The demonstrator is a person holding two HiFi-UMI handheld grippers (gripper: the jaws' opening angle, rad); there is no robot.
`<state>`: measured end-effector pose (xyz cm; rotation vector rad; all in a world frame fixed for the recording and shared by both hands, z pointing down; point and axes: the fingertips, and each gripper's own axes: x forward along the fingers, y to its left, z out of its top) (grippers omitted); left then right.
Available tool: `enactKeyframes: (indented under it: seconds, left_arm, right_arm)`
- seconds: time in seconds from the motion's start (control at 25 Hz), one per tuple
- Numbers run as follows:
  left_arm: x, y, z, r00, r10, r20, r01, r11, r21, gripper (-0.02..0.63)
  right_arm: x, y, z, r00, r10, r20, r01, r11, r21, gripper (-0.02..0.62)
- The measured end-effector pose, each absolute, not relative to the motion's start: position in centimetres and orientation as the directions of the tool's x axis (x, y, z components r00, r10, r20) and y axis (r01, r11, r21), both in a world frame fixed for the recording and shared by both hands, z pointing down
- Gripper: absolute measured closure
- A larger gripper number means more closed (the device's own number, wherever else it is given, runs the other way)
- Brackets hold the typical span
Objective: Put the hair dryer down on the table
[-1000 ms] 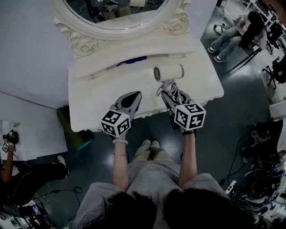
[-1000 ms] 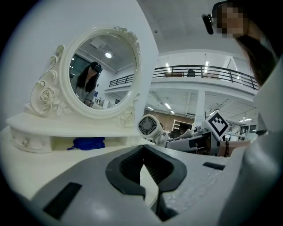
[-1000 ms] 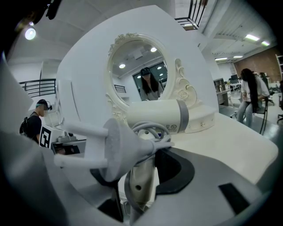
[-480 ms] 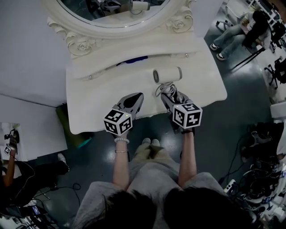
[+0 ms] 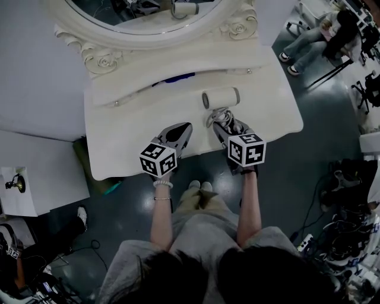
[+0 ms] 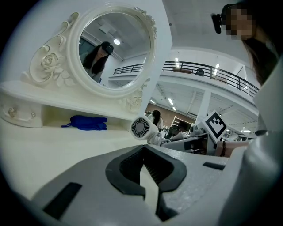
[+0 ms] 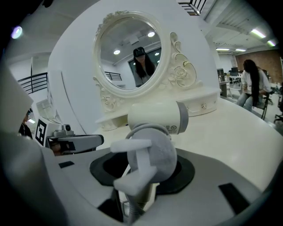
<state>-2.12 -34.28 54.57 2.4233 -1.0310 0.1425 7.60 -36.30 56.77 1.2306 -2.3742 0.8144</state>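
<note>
My right gripper (image 5: 221, 123) is clamped on the handle of the dryer (image 5: 221, 97), with the jaws set partly apart by the handle. The barrel lies crosswise over the table (image 5: 130, 122), in front of the mirror (image 5: 148, 18). Contact with the tabletop cannot be confirmed. My left gripper (image 5: 178, 132) is just beside it, jaws together and empty.

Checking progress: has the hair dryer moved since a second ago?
Yes, slightly: the hair dryer has drawn away from the shelf knob, toward the front edge of the table.
</note>
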Motion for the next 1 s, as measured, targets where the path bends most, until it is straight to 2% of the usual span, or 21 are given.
enactKeyframes:
  seconds: [0.52,1.0]
  left_arm:
    - [-2.2,-35.0,55.8,0.717,-0.624,0.310,-0.691,-0.579,0.434,0.601]
    - [-2.1,-35.5,55.7,0.724,-0.620,0.303,-0.684,-0.584,0.438,0.601]
  right_arm:
    - [7.9,-37.3,59.3,-0.488,-0.561,0.669,-0.859,0.443,-0.254,0.417]
    - [7.1,-37.9,59.8,-0.449,-0.510,0.734,-0.854,0.486,-0.185,0.407]
